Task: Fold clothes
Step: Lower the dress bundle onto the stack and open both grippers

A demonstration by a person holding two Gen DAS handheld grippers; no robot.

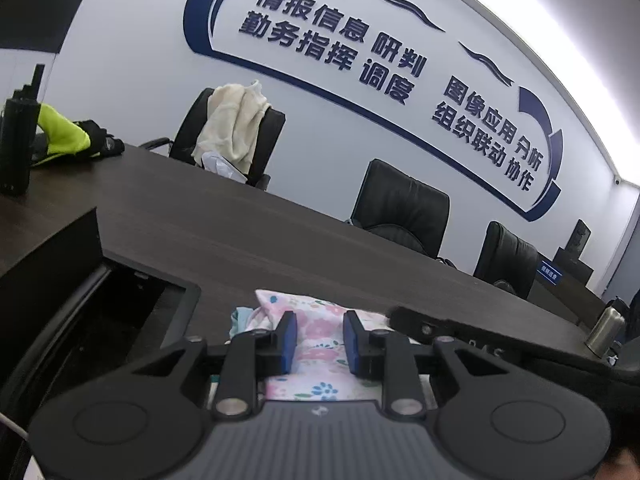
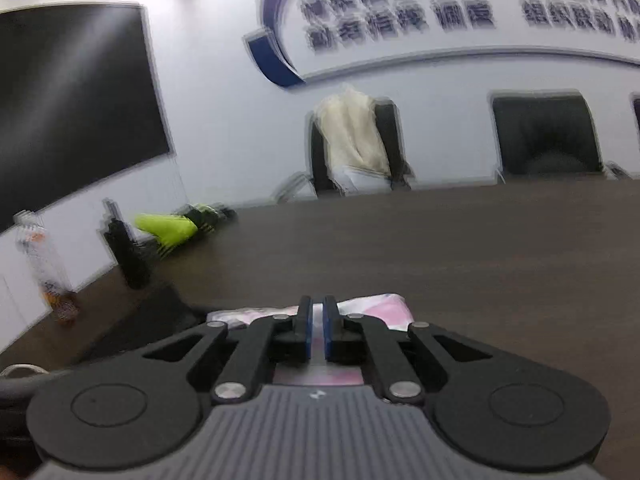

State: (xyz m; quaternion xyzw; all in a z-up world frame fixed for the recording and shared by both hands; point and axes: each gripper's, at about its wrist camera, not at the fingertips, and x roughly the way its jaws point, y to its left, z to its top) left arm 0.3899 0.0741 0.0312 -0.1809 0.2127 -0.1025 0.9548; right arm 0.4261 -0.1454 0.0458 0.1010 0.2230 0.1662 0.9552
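Observation:
A floral garment [image 1: 308,306], pink and white with blue flowers, lies bunched on the dark wooden table [image 1: 248,232]. My left gripper [image 1: 320,336] points low over it. Its blue pads [image 1: 289,340] stand a little apart, and a thick fold of the cloth fills the gap from pad to pad. In the blurred right wrist view my right gripper [image 2: 318,322] is shut on a thin white-pink layer of the same garment [image 2: 384,308], which spreads out under and ahead of the fingers. A black part of the other gripper [image 1: 460,328] reaches in from the right of the left wrist view.
An open recessed box [image 1: 132,312] with a raised lid sits in the table at left. A neon-yellow jacket [image 1: 60,136] and a black bottle [image 1: 16,140] stand far left, a steel flask [image 1: 606,328] at right. Black chairs [image 1: 404,208] line the far edge, one draped with cream cloth [image 1: 232,124].

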